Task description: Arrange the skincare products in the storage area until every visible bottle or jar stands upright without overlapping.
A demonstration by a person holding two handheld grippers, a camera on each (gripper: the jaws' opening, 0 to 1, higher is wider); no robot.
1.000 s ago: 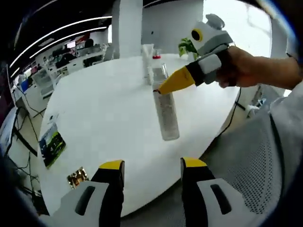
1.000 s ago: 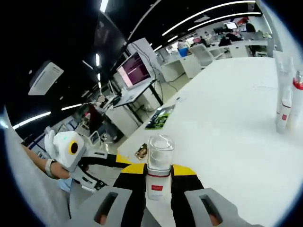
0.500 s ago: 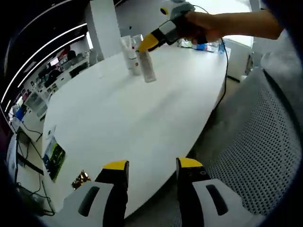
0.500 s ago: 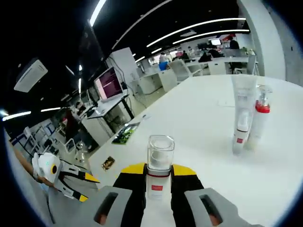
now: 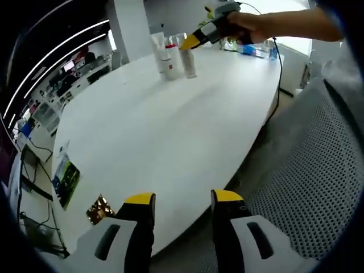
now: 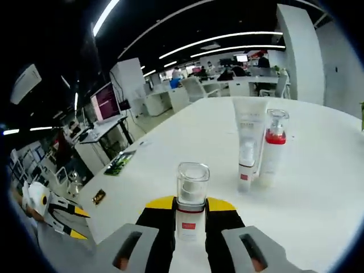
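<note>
My right gripper (image 6: 191, 208) is shut on a clear-capped bottle (image 6: 191, 197) with a small red label, held upright between the yellow-tipped jaws. Ahead of it on the white table (image 6: 318, 187) stand a white tube (image 6: 248, 145) and a pump bottle with a red collar (image 6: 272, 148), side by side. In the left gripper view the same right gripper (image 5: 196, 38) holds that bottle (image 5: 189, 61) upright at the far end of the table, right beside the tube and pump bottle (image 5: 165, 57). My left gripper (image 5: 181, 200) is open at the near table edge, holding nothing.
A green-covered booklet (image 5: 64, 181) and a small shiny gold packet (image 5: 99, 209) lie near the table's near edge. A grey mesh chair back (image 5: 307, 187) is at the right. Desks, chairs and monitors (image 6: 106, 101) fill the room behind.
The right gripper carried the bottle farther across the table, up to the tube and pump bottle. The left gripper stayed open near the table edge.
</note>
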